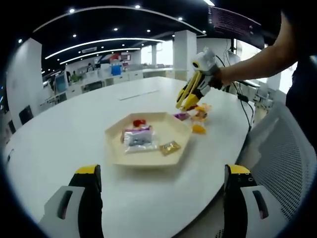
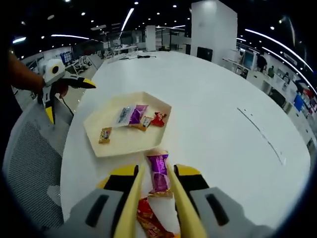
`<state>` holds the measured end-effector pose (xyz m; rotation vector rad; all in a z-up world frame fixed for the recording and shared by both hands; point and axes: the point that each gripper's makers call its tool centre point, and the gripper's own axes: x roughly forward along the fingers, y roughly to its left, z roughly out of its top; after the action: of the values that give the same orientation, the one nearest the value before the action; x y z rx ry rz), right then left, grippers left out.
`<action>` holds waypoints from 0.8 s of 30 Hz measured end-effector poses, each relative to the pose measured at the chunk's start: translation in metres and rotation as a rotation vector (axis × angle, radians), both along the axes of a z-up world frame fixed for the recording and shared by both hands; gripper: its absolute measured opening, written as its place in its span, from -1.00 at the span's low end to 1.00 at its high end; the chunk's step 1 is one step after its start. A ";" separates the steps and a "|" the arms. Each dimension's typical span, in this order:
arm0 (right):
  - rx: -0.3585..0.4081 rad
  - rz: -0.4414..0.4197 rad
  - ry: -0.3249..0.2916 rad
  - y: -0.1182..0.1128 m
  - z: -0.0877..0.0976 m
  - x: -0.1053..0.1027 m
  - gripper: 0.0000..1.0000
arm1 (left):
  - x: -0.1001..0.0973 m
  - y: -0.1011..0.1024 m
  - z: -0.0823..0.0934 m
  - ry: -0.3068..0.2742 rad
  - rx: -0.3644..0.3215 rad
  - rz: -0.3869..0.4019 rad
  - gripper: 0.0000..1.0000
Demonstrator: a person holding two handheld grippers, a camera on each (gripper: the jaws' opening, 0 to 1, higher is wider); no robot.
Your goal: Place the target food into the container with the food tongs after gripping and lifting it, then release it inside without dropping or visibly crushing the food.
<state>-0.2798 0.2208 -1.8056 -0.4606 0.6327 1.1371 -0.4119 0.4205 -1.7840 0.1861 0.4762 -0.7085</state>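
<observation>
**Tongs over a purple snack on the white office table**

A large white table (image 2: 213, 114) with a rounded edge fills both views, its top smooth and pale, with a thin line or strip lying across it far from the tray. On it sits a cream hexagonal tray (image 2: 130, 140), seen too in the left gripper view (image 1: 174, 126). Inside the tray lie several wrapped snacks: a clear-and-purple packet (image 1: 137, 138), a small gold one (image 1: 170, 147) and a red one (image 1: 139, 122).

Just outside the tray, on the table, the right gripper (image 2: 156, 196) holds a pair of yellow food tongs (image 2: 133, 203), whose two arms stand slightly apart on either side of a purple-wrapped snack (image 2: 159, 173); whether they pinch it I cannot tell. A red-wrapped snack (image 2: 148, 220) lies just behind it.

The left gripper (image 1: 161, 186) hangs short of the tray with its jaws spread wide, holding nothing.

Beside the table stands a grey mesh chair (image 2: 29, 153). Around the tray stretches an open-plan office: dark ceiling with curved light strips and spotlights, white columns, distant desks.
</observation>
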 end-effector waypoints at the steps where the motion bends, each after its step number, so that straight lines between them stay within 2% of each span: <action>1: -0.002 -0.001 0.003 0.000 -0.002 0.001 -0.45 | 0.000 0.001 0.000 0.001 0.002 0.002 0.99; 19: -0.027 0.020 0.014 0.001 -0.024 0.003 -0.45 | 0.000 0.002 -0.001 0.008 0.003 0.011 0.99; 21: -0.055 0.028 0.016 0.000 -0.029 0.002 -0.47 | 0.000 0.002 -0.001 0.007 0.002 0.011 0.99; 22: -0.107 0.043 0.008 -0.005 -0.035 0.000 -0.48 | 0.000 0.002 -0.002 0.009 0.002 0.011 0.99; 23: -0.054 0.029 0.013 0.001 -0.028 0.003 -0.50 | 0.000 0.002 -0.002 0.010 0.002 0.011 0.99; 24: -0.060 0.008 0.029 -0.001 -0.028 0.003 -0.52 | 0.000 0.002 -0.002 0.011 0.003 0.012 0.99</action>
<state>-0.2768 0.2195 -1.8336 -0.4989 0.6917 1.1368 -0.4115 0.4229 -1.7863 0.1818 0.4888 -0.6973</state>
